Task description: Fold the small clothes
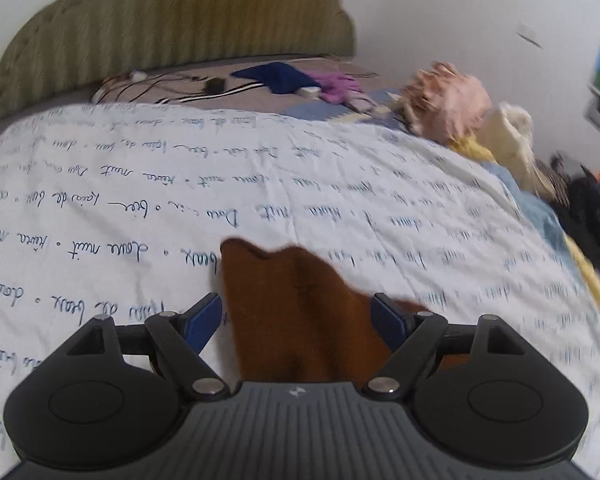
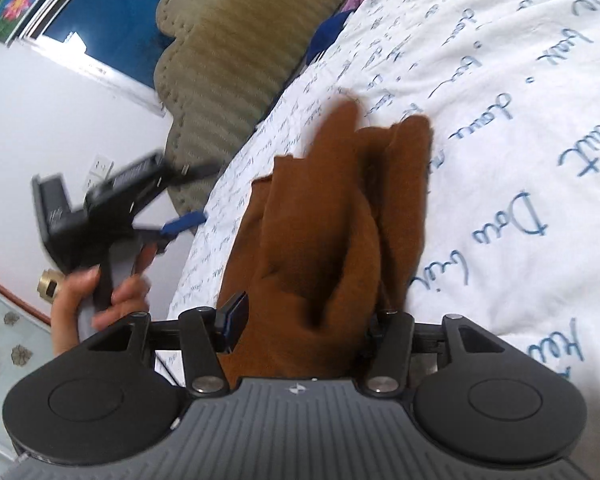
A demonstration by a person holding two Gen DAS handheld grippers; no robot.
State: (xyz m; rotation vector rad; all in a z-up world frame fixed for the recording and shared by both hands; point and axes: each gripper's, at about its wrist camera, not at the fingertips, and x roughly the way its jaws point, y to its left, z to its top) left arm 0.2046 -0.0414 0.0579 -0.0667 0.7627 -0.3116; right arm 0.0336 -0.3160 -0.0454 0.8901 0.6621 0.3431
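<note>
my left gripper (image 1: 298,316) gapes over the rust-brown knit garment (image 2: 332,216), right gripper (image 2: 312,320) loosened (flatten first)

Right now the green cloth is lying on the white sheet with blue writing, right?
Not quite. In the left wrist view the cloth is brown, not green. It does lie on the white sheet with blue writing.

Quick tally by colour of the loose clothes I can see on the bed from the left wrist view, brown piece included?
Brown: 1, the brown garment between the left gripper's open jaws
Navy: 1, navy cloth near the headboard
Purple: 1, purple cloth beside it
Pink: 1, pink bundle
Cream: 1, cream piece
Total: 5; the dark heap at the right edge is too blurred to count.
</note>
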